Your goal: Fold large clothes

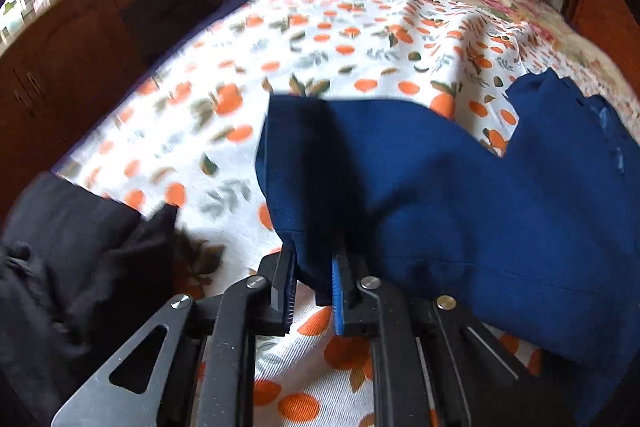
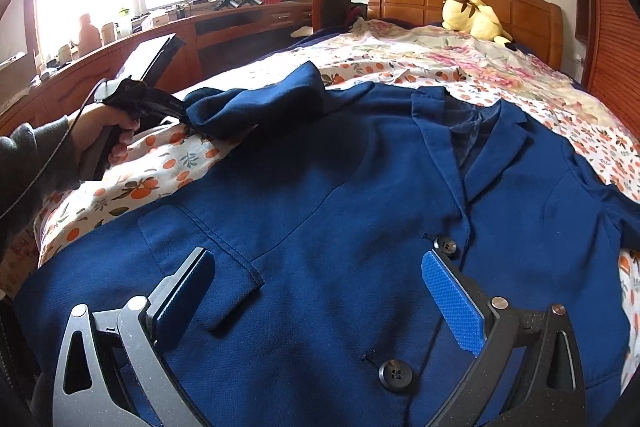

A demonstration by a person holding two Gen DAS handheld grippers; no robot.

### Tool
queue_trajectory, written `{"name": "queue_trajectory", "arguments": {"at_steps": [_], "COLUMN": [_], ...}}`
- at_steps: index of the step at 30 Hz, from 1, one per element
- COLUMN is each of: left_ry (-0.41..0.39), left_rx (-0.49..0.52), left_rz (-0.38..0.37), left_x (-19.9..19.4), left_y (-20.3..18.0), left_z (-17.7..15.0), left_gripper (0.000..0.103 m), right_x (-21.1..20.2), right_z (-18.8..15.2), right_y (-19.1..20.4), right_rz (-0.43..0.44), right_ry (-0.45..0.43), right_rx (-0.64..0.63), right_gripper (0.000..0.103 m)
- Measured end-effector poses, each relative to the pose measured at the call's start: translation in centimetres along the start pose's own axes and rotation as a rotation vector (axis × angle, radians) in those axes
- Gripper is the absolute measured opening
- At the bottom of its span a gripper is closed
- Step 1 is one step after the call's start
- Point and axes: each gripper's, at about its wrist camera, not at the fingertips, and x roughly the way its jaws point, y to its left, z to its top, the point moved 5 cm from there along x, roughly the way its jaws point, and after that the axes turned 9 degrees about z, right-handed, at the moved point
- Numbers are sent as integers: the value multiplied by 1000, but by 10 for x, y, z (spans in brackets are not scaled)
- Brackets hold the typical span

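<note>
Nearest on the left, the left gripper (image 1: 314,287) has its jaws pinched on the cuff of the sleeve (image 1: 304,163) of a navy jacket (image 2: 340,227), which lies front up across the orange-print bedspread (image 1: 280,39). Right of it, the right gripper (image 2: 320,299) hovers wide open over the jacket's buttons, gripping nothing.

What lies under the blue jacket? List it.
Under the blue jacket shows only the orange-print bedsheet, visible around its edges. Whatever lies beneath the jacket's body is covered. The left gripper pinches its sleeve.
</note>
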Motion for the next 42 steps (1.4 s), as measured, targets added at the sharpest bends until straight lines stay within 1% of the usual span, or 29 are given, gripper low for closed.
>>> {"name": "queue_trajectory", "arguments": {"at_steps": [2,5,8,12,15,18,23,26,29,33,39,42], "left_ry": [-58,-159,-242,-340,-397,-436,-471,-489,-494,-507,-455,-425], "left_rx": [8,25,51,100,148,194,269,299,310,332,323,341], "left_rz": [6,0,-32,-93,-142,-197,-275,-306,-330,-310,-320,-299], "left_x": [-28,-83,-139,-209,-249,-280,-322,-340,-348,-347,-331,-320], "left_y": [-6,-19,-36,-71,-102,-132,-177,-196,-208,-218,-210,-203], "left_z": [10,24,35,40,36,28,6,-10,-27,-53,-89,-107], "left_gripper": [15,15,15,15,15,15,15,15,15,15,15,15], "right_x": [-9,-26,-47,-72,-94,-113,-140,-154,-164,-170,-164,-160], "right_z": [1,1,-1,-5,-9,-14,-25,-30,-33,-33,-26,-21], "right_y": [2,2,-2,-14,-22,-26,-35,-41,-46,-49,-44,-36], "right_rz": [-2,-13,-42,-82,-105,-143,-202,-234,-256,-274,-274,-270], "right_ry": [-16,-41,-64,-85,-98,-110,-116,-118,-123,-122,-115,-115], "right_rx": [-4,-9,-15,5,27,34,59,78,97,114,122,111], "right_gripper": [103,103,103,103,103,103,103,103,103,103,103,103]}}
